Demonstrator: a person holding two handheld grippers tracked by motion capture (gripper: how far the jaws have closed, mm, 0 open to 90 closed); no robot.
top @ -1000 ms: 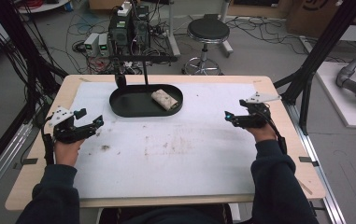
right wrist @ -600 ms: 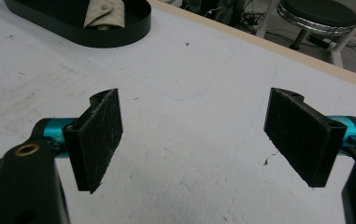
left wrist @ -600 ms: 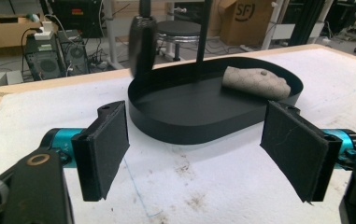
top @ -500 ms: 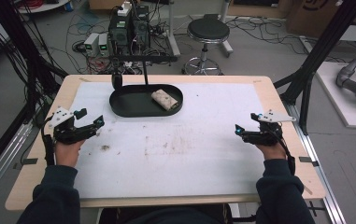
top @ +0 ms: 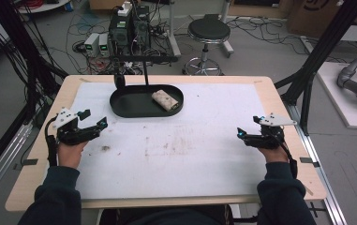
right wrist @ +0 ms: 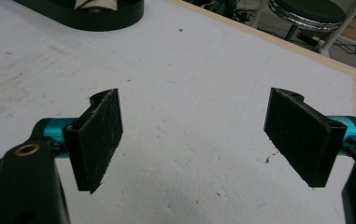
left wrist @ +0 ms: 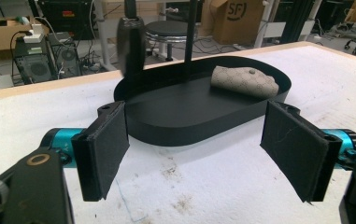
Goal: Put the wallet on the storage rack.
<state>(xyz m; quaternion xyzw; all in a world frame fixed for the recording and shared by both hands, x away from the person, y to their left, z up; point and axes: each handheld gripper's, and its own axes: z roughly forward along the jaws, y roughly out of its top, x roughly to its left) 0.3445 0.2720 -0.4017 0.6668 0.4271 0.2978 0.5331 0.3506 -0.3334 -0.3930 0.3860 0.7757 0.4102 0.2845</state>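
A black oval tray [top: 131,107] sits at the far middle of the white mat, with a beige patterned pouch [top: 166,100] lying in its right half. My left gripper [top: 102,123] rests open on the left side of the mat, its jaws pointing at the tray. In the left gripper view, the tray [left wrist: 199,126] and the pouch [left wrist: 244,81] lie beyond my empty left gripper [left wrist: 203,156]. My right gripper [top: 240,133] is open near the mat's right side, pointing left. In the right gripper view, my right gripper [right wrist: 199,137] holds nothing, and the tray [right wrist: 101,19] is far off at top left.
A black post with a dark bulb [top: 119,81] rises at the tray's far left rim. The white mat [top: 190,154] is stained in the middle. Past the wooden table edge [top: 279,91] stand a stool [top: 208,31], computers [top: 129,29] and black frame posts [top: 313,61].
My right gripper has drawn back toward the near right of the mat and sunk lower. The left gripper, the tray and the pouch have stayed put.
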